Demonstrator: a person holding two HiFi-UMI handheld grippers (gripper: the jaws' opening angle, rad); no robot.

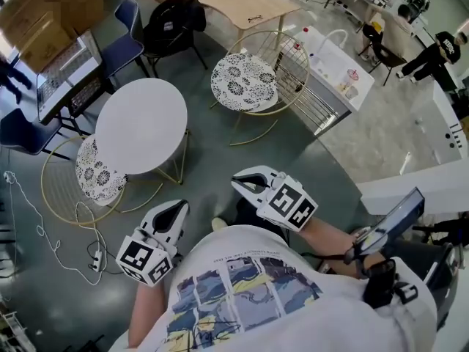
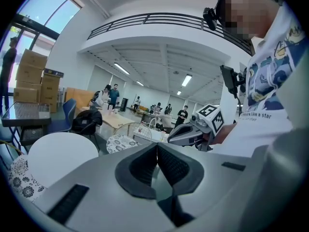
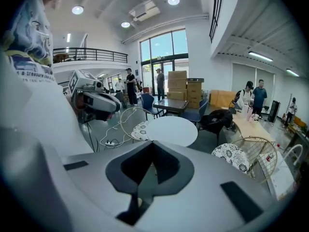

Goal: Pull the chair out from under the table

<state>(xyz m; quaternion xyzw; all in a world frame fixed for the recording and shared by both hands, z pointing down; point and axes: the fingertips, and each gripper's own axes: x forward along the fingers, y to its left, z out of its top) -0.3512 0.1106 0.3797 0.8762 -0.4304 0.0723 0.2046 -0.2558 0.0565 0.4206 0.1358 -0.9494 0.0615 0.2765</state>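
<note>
A round white table point(image 1: 139, 127) stands on the grey floor ahead of me. A gold wire chair with a flower-print seat point(image 1: 97, 176) is tucked partly under its near left side. A second chair of the same kind point(image 1: 245, 81) stands apart from the table at the right. Both grippers hover close to my body, short of the table and touching nothing. My left gripper point(image 1: 176, 210) is shut and empty, pads together point(image 2: 157, 146). My right gripper point(image 1: 243, 182) is shut and empty too point(image 3: 152, 148).
A white cable and power strip point(image 1: 95, 258) lie on the floor at the left. Behind the table are a glass-topped table point(image 1: 62, 72), blue chairs, a black bag point(image 1: 172, 20) and a wooden table point(image 1: 234, 2). A white counter point(image 1: 333, 68) stands at the right.
</note>
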